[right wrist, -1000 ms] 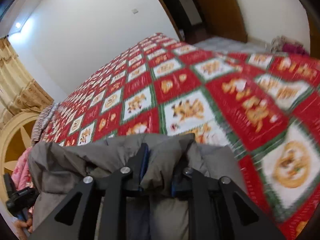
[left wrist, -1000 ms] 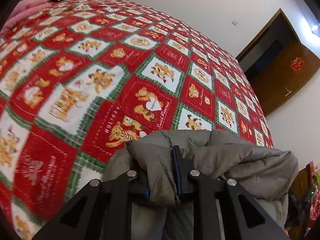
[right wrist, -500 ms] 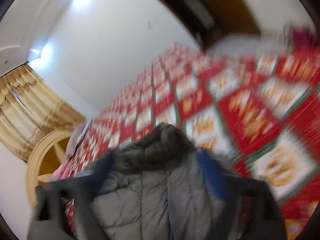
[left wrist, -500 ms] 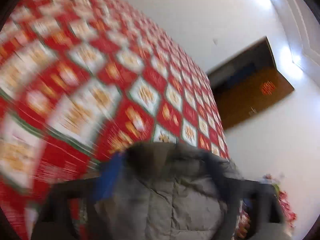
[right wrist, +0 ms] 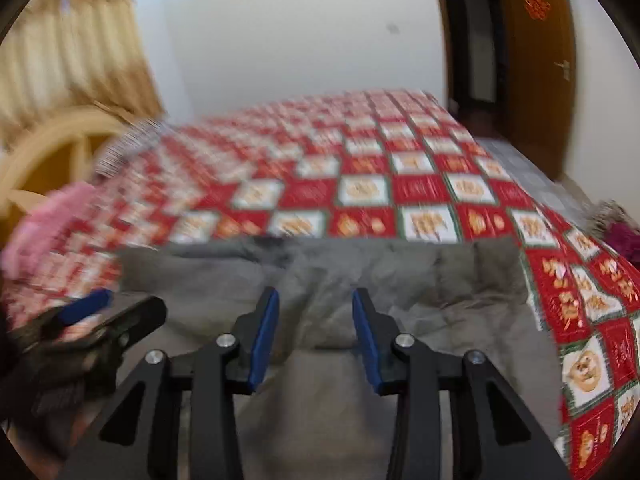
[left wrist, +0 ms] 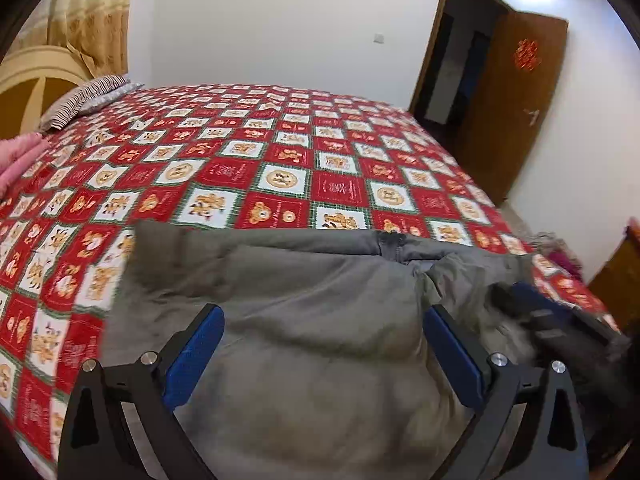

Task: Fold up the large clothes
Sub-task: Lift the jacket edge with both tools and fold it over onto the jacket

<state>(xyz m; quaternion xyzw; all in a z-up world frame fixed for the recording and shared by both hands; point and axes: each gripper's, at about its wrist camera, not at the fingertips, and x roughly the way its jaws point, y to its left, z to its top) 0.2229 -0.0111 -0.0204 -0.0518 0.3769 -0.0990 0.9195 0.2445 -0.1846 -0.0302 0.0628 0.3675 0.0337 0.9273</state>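
A grey padded jacket (left wrist: 320, 320) lies spread on the near part of the bed, its zipper end at the far edge. It also shows in the right wrist view (right wrist: 360, 280). My left gripper (left wrist: 324, 316) is open wide above the jacket and holds nothing. My right gripper (right wrist: 316, 300) is open above the jacket's middle and empty. The right gripper also shows blurred at the right of the left wrist view (left wrist: 532, 308). The left gripper shows blurred at the left of the right wrist view (right wrist: 100, 312).
The bed has a red, white and green bear-patterned cover (left wrist: 280, 152). A striped pillow (left wrist: 88, 100) and pink fabric (left wrist: 16, 160) lie at the head end, by a wooden headboard (left wrist: 32, 80). A brown door (left wrist: 516, 92) stands open at the right.
Both grippers have let go of the grey jacket and opened. The jacket, bunched in the jaws before, now lies flat on the bed. Both cameras have swung up and back.
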